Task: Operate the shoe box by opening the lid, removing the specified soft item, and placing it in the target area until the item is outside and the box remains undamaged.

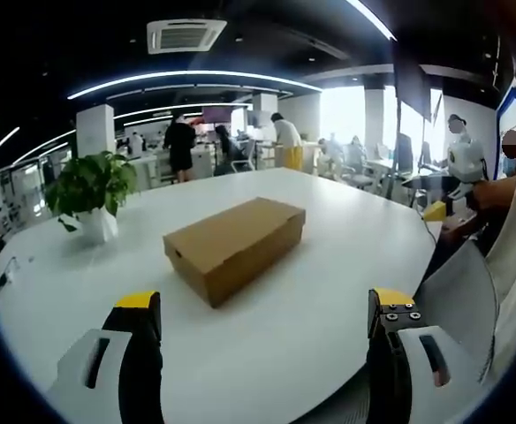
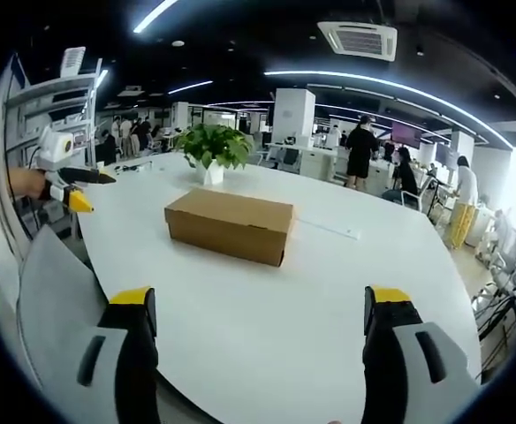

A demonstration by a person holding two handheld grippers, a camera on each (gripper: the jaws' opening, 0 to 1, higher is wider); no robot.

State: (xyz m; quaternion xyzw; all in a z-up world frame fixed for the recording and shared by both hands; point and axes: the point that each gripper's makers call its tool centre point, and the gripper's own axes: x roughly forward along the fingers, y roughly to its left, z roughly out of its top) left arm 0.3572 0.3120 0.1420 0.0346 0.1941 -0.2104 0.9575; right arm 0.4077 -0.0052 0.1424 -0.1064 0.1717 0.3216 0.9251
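While jaws gape, shoe box (image 1: 234, 246) sits closed.

In the left gripper view, the left gripper (image 1: 264, 309) is holding its two fingers wide apart, nothing between them. Each finger is rising from the lower edge of the view, pale grey in the body with a black inner face and a yellow tip (image 1: 137, 300). Both are hovering above the worktop, touching nothing.

In the right gripper view, the right gripper (image 2: 262, 309) is likewise standing spread and empty, its yellow-tipped fingers (image 2: 388, 295) pointing forward, level with each other.

At the right edge of the left gripper view the right gripper is showing, held in the person's hand (image 1: 495, 193). At the left edge of the right gripper view the person's other hand (image 2: 26, 182) is gripping the left gripper.
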